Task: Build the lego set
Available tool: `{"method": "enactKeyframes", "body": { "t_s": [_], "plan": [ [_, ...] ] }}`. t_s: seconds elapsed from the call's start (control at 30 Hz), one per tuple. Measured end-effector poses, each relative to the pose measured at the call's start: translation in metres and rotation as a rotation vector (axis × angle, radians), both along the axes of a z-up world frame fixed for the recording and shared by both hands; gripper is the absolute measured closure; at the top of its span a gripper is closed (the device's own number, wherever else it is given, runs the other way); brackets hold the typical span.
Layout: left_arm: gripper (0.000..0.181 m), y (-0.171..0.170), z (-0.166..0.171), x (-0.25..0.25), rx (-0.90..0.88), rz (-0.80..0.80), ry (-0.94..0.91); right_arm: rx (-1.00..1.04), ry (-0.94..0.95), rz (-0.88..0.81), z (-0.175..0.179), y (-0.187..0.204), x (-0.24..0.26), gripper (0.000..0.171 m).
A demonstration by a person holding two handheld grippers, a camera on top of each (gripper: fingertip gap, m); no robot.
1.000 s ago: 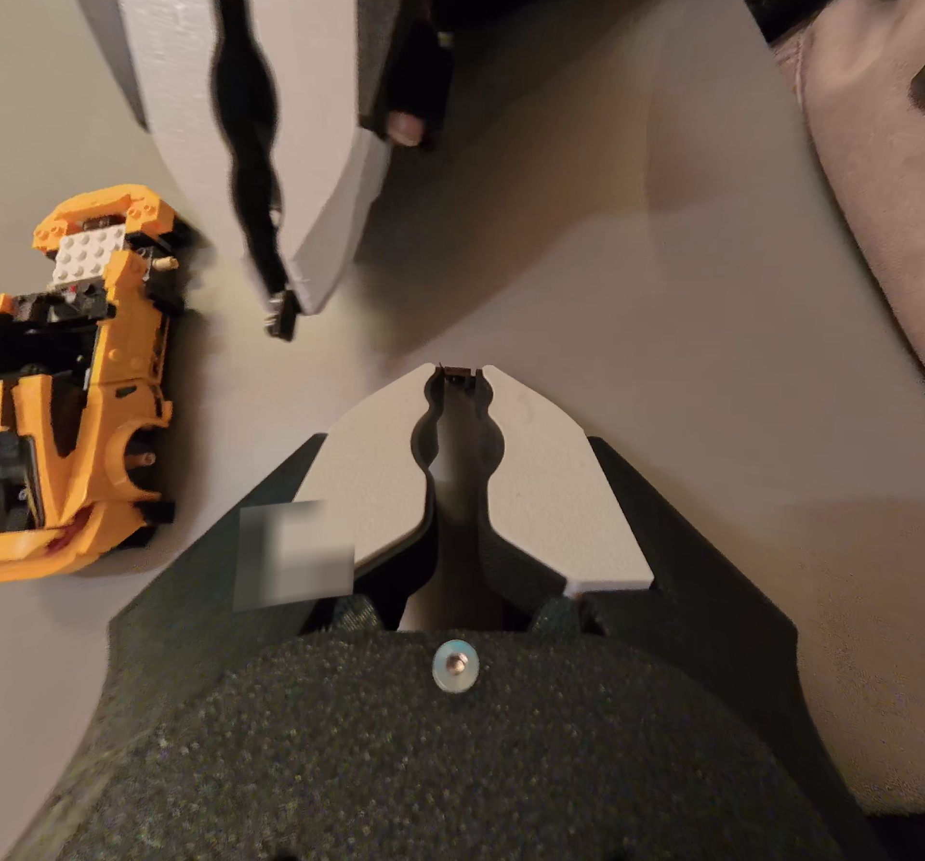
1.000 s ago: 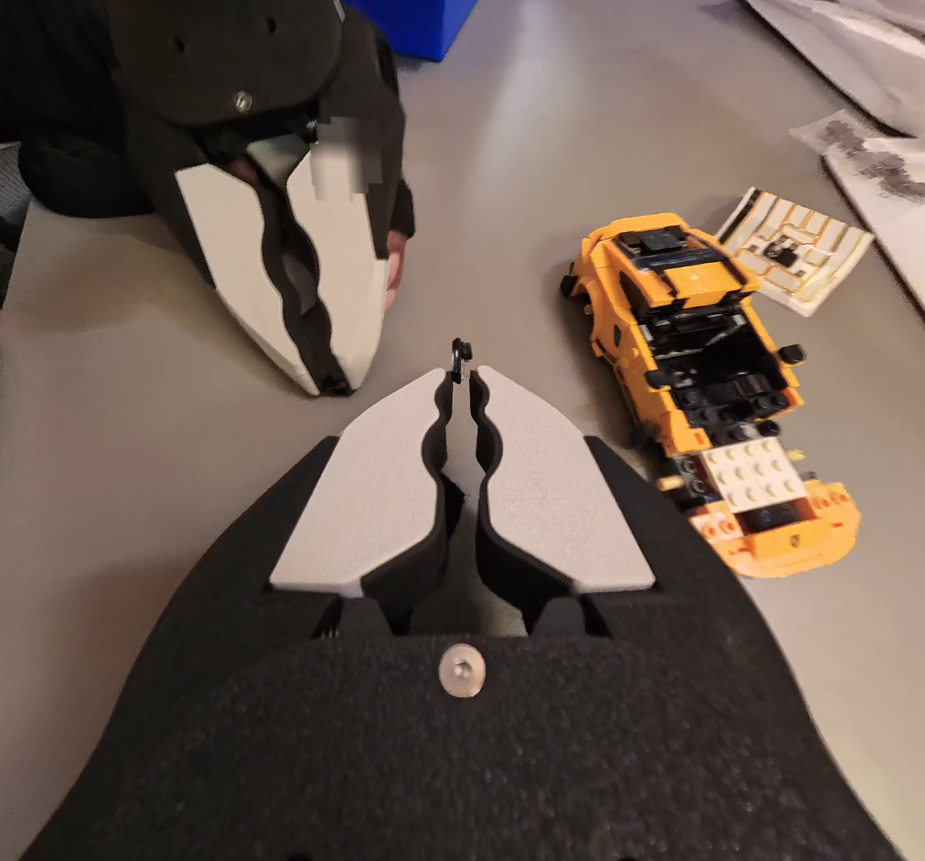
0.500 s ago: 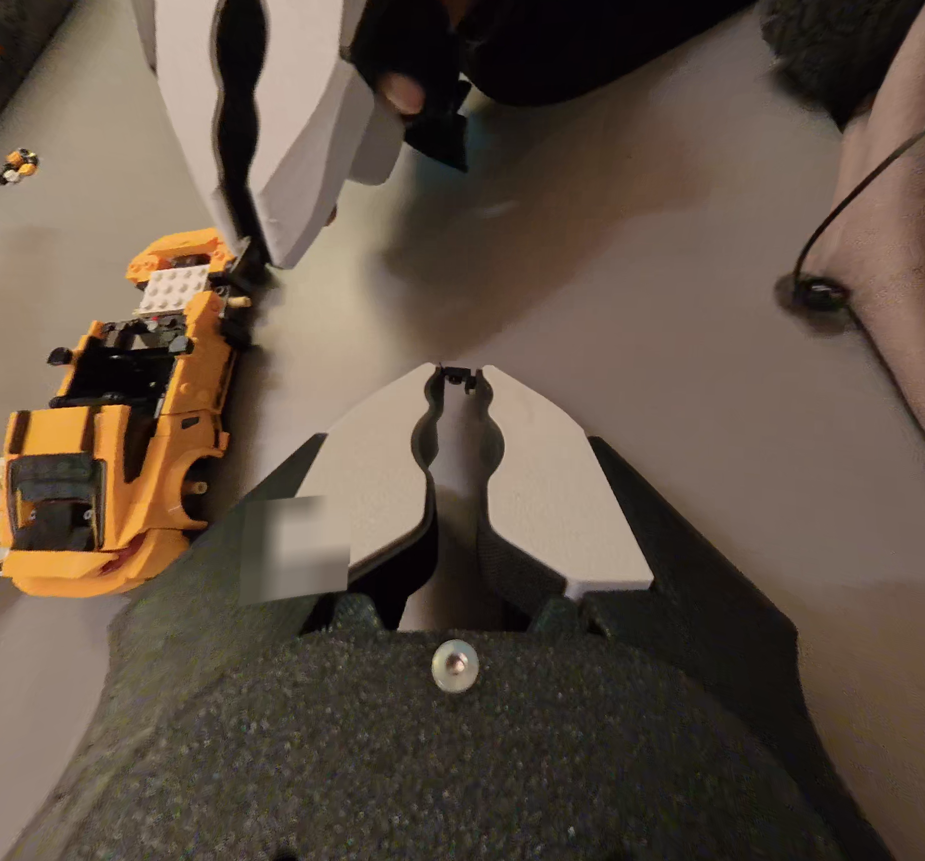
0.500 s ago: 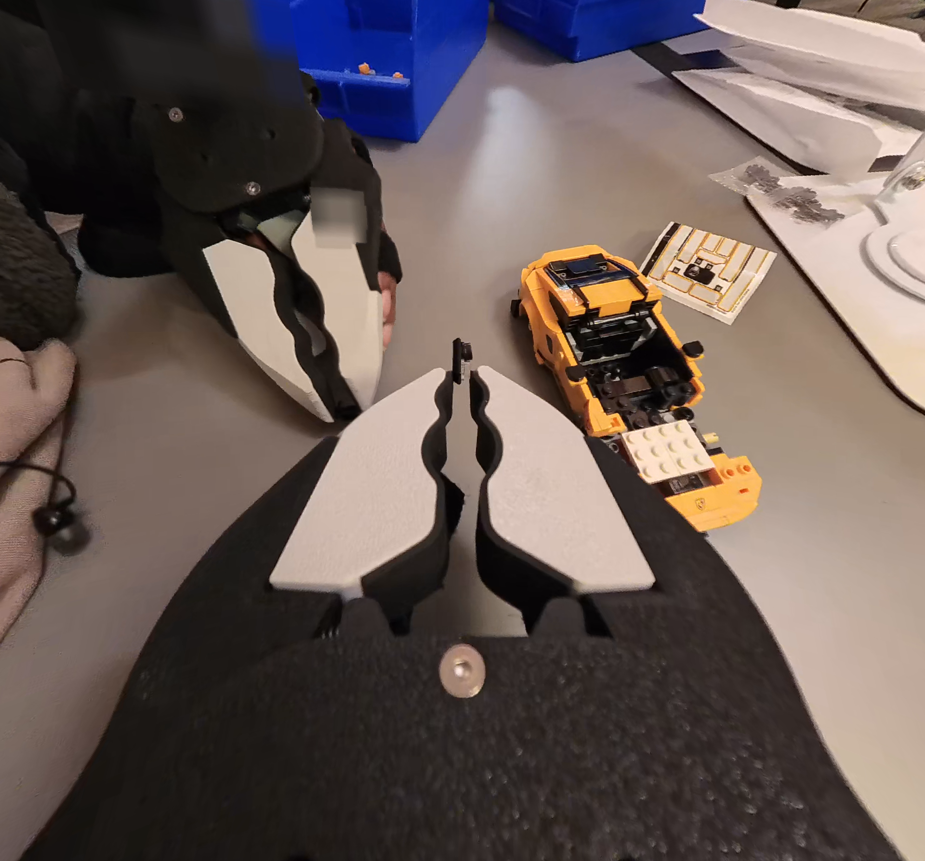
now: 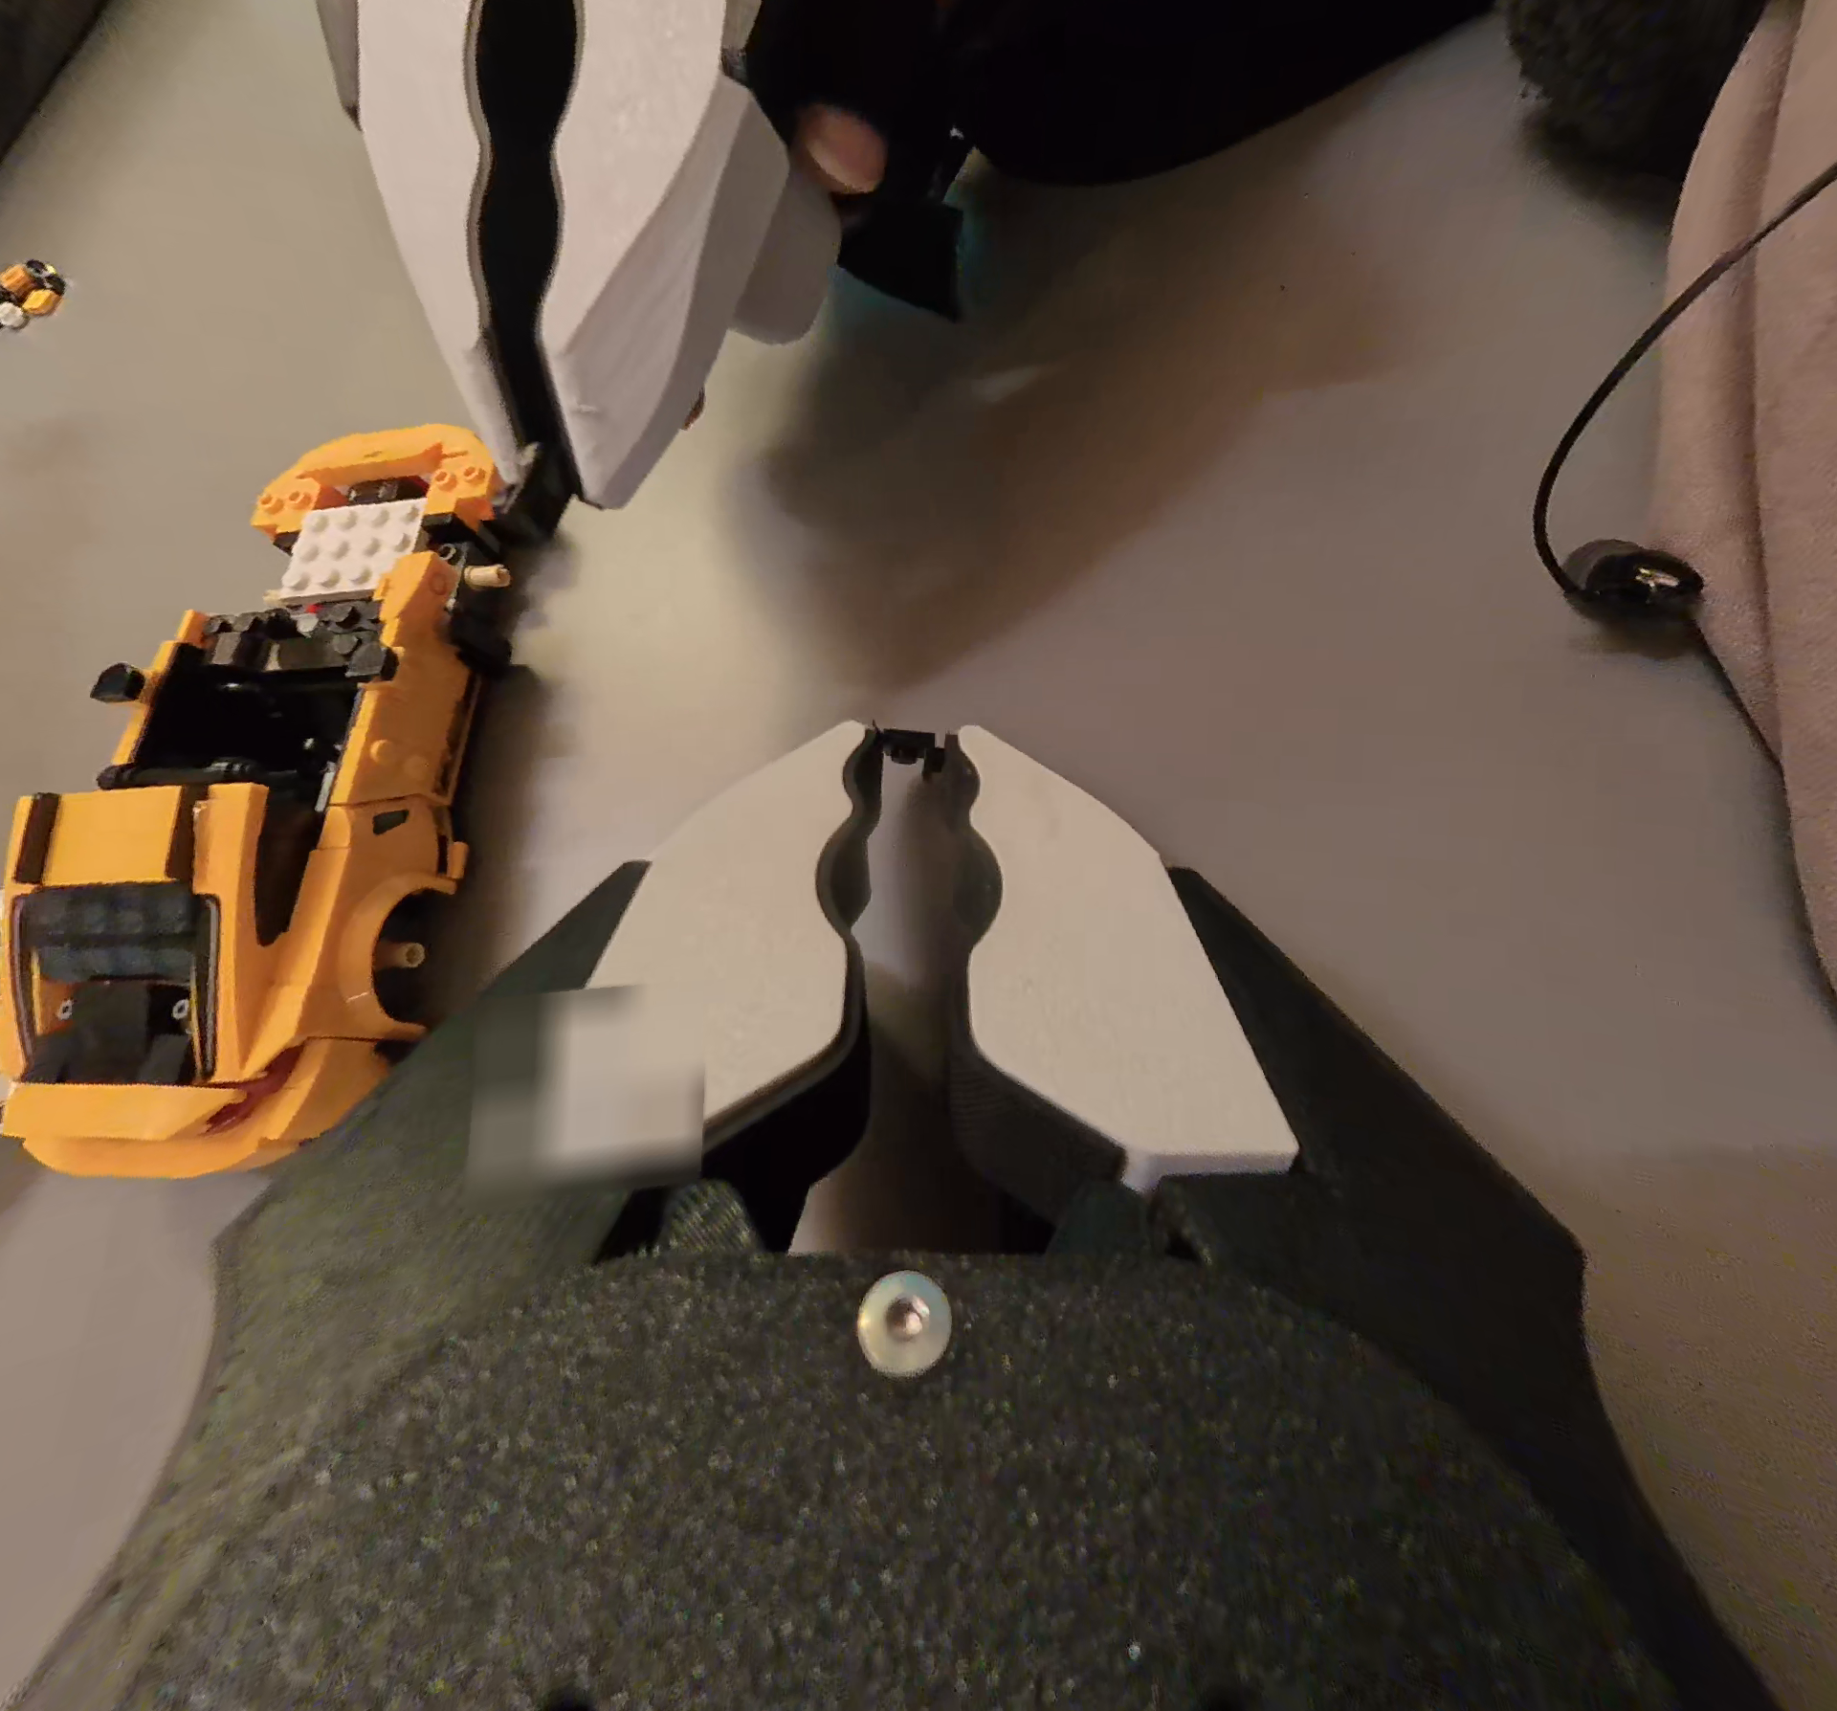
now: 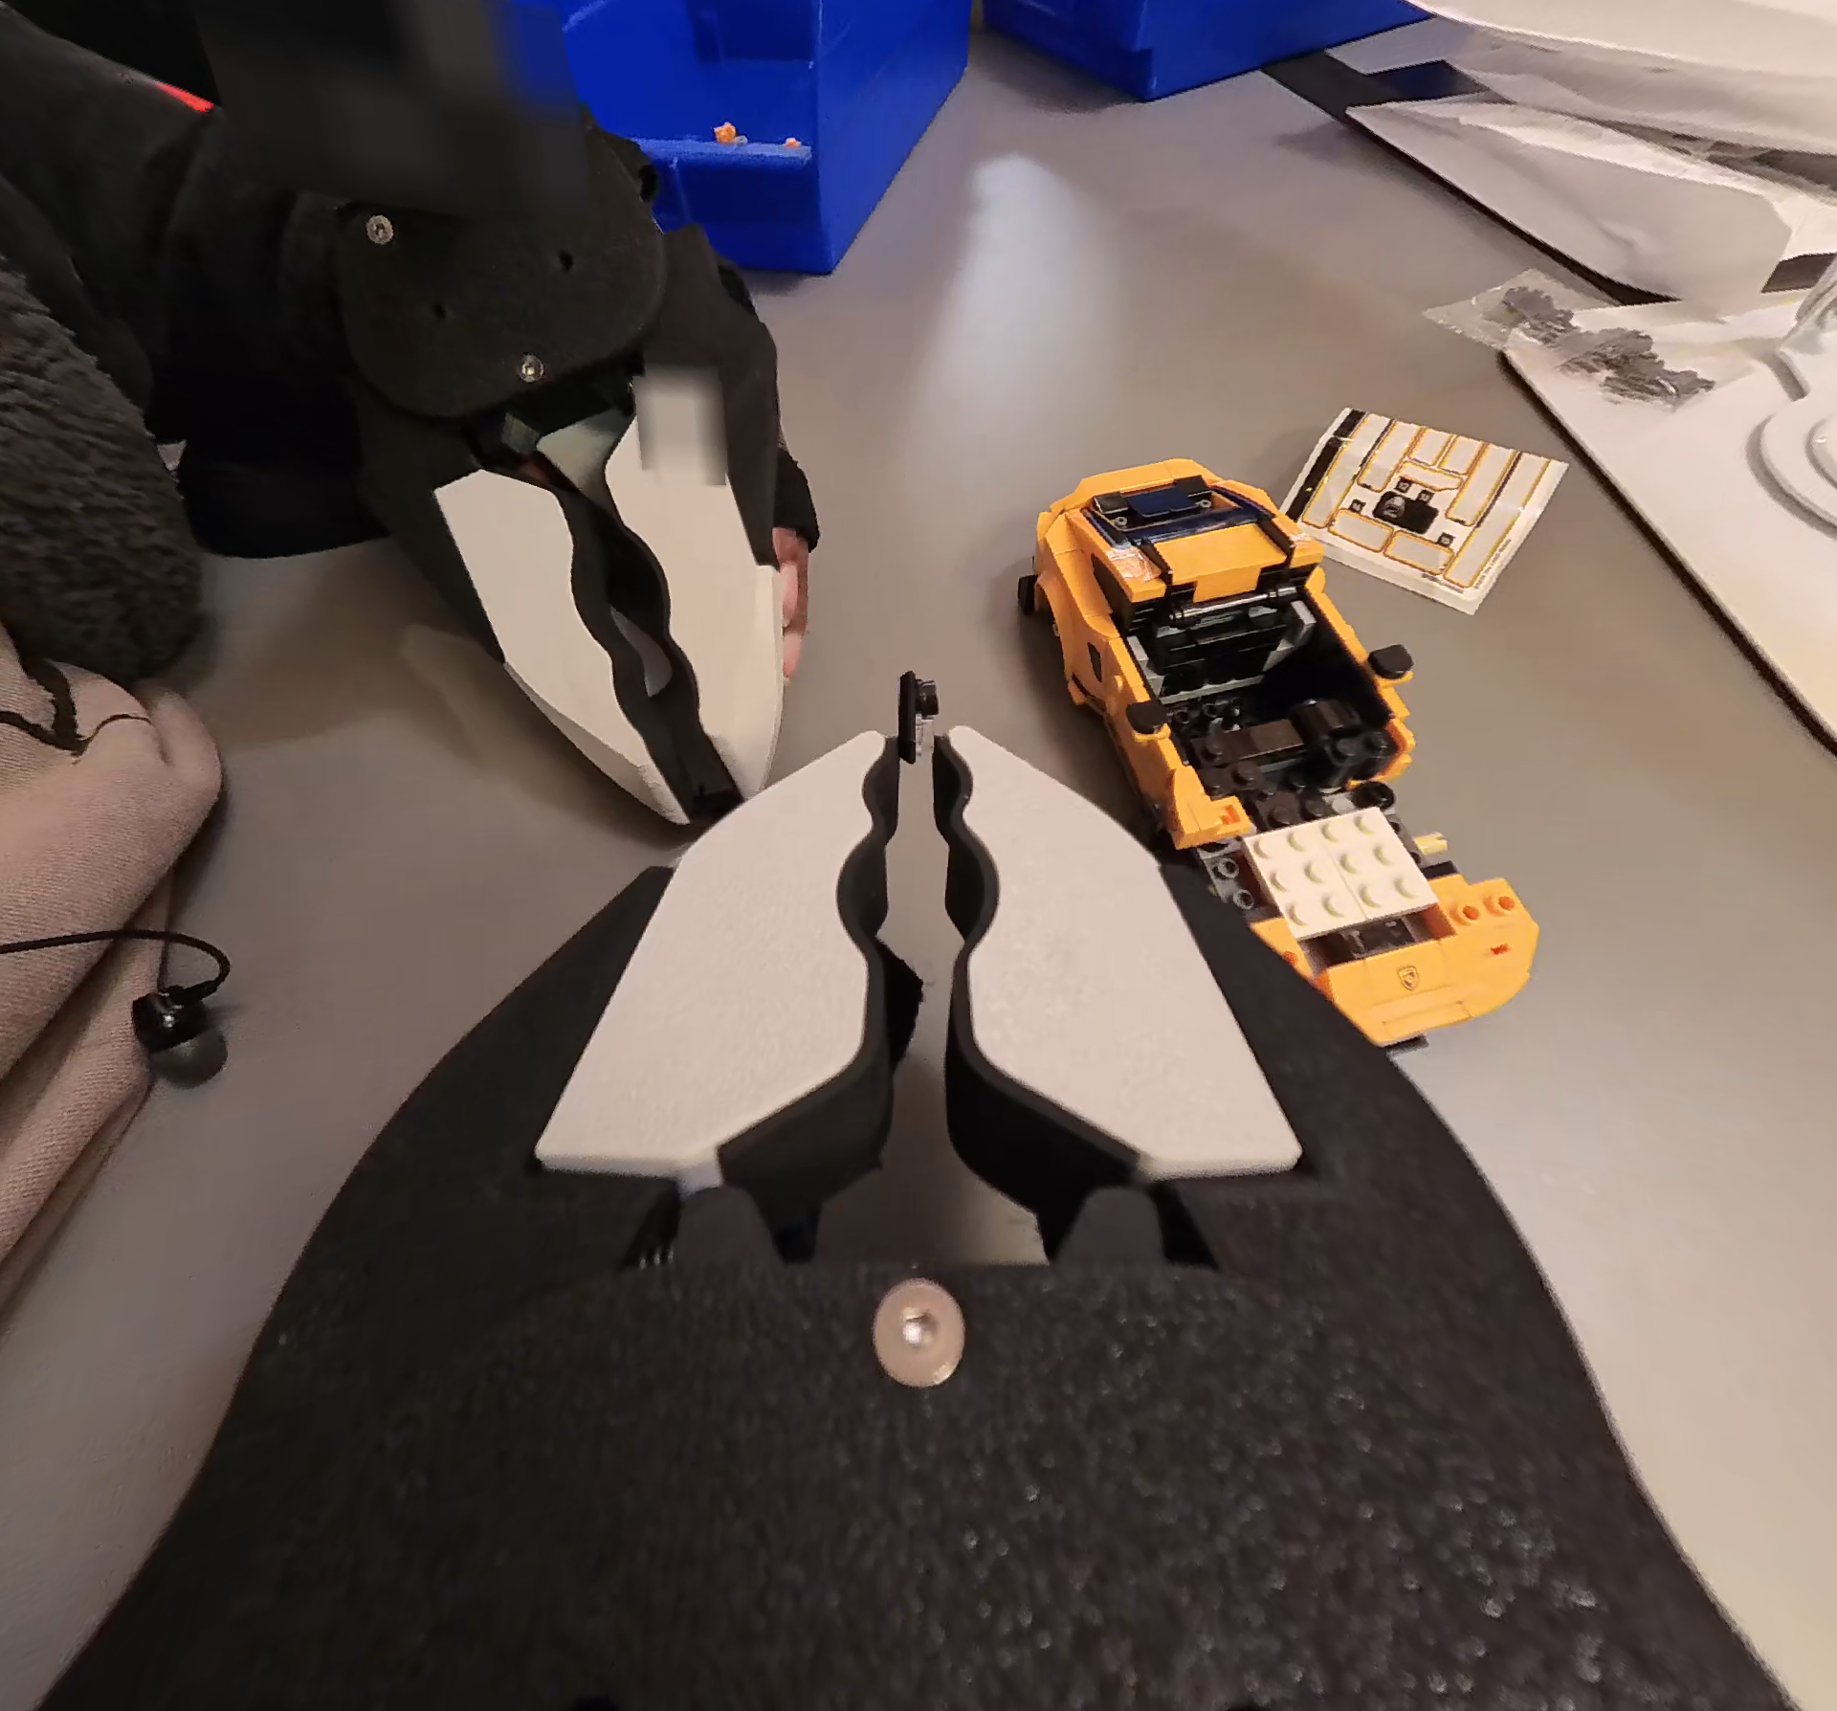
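Right wrist view shows the right gripper [image 6: 917,741] with its fingers [image 6: 785,928] pinched on a small black lego piece [image 6: 913,709] above the grey worktop [image 6: 1093,351]. Beside it, the left gripper [image 6: 711,793] points down, closed on another tiny black piece [image 5: 907,749]. The half-built orange lego car [image 6: 1272,729] lies on the worktop between the grippers and a sticker sheet [image 6: 1421,510]; blue bins [image 6: 795,53] stand at the far edge.

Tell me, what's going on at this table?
A person is building an orange toy car with two hand-held grippers. The left gripper and the right gripper each pinch a small black piece. The roofless car sits half-built on the grey table, beside a sticker sheet.
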State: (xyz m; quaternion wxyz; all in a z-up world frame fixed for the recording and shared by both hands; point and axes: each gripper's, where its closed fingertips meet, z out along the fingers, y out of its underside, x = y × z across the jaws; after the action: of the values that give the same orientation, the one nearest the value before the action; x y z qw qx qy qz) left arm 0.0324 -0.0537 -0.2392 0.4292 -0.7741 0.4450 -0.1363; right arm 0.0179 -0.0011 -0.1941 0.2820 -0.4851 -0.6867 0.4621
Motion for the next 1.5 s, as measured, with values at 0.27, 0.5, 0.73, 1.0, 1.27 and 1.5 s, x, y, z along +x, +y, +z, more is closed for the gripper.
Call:
{"method": "enactKeyframes", "body": {
  "t_s": [0.27,0.5,0.73,1.0,1.27,1.5],
  "plan": [
    [0.161,-0.003,-0.003,0.002,-0.004,-0.028,0.024,0.009,-0.011,0.001,-0.003,0.000,0.000,0.165],
    [0.152,-0.002,0.011,0.000,-0.012,-0.021,-0.107,0.020,-0.008,0.000,-0.003,0.000,0.000,0.165],
    [0.161,0.017,0.051,-0.011,0.003,0.101,-0.414,-0.003,0.030,-0.013,0.004,0.001,-0.002,0.165],
    [0.166,0.059,0.105,-0.018,0.022,0.283,-0.841,-0.138,0.150,-0.047,0.031,0.008,-0.002,0.165],
    [0.166,0.056,0.102,-0.017,-0.055,0.246,-0.967,-0.192,0.219,-0.025,0.046,0.006,0.001,0.165],
    [0.167,0.052,0.103,-0.008,-0.048,0.211,-0.935,-0.289,0.296,0.021,0.061,-0.002,0.003,0.165]
  ]
}}
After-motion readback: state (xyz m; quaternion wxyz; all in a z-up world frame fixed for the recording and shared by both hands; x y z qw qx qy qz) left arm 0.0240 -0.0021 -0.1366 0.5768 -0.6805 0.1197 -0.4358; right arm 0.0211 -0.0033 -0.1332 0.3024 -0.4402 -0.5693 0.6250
